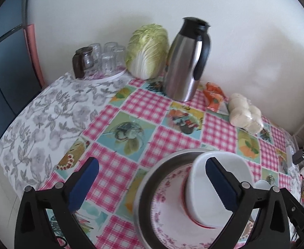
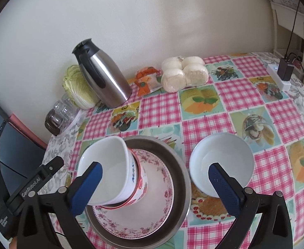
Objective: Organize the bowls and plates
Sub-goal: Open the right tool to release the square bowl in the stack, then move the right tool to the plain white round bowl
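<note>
Left gripper (image 1: 152,186): jaws are seen spread wide, nothing clamped; its right pad (image 1: 222,183) is seen in front of the stacked white bowl (image 1: 216,186), whether touching cannot be told. Right gripper (image 2: 155,188): jaws likewise spread wide, released, nothing pressed between the pads.

Nearest, a metal basin (image 2: 178,166) is observed on the checked tablecloth (image 2: 162,108). Inside it a floral plate (image 2: 152,213) is laid flat. On the plate a red-rimmed bowl (image 2: 139,188) is set, and the stacked white bowl is nested in it, tilted toward the left in the right wrist view.

Just beside the basin, on its right in the right wrist view, a second white bowl (image 2: 221,164) is stood upright on the cloth, apart from the stack.

Farther back, along the wall, a steel thermos jug (image 1: 185,62) is noted, with a napa cabbage (image 1: 147,51) beside it and upturned glasses (image 1: 102,59) on a white tray (image 1: 112,75). An orange packet (image 2: 146,81) and a bag of white buns (image 2: 184,73) are recorded right of the jug. A charger (image 2: 284,69) is seen at the far right edge.
</note>
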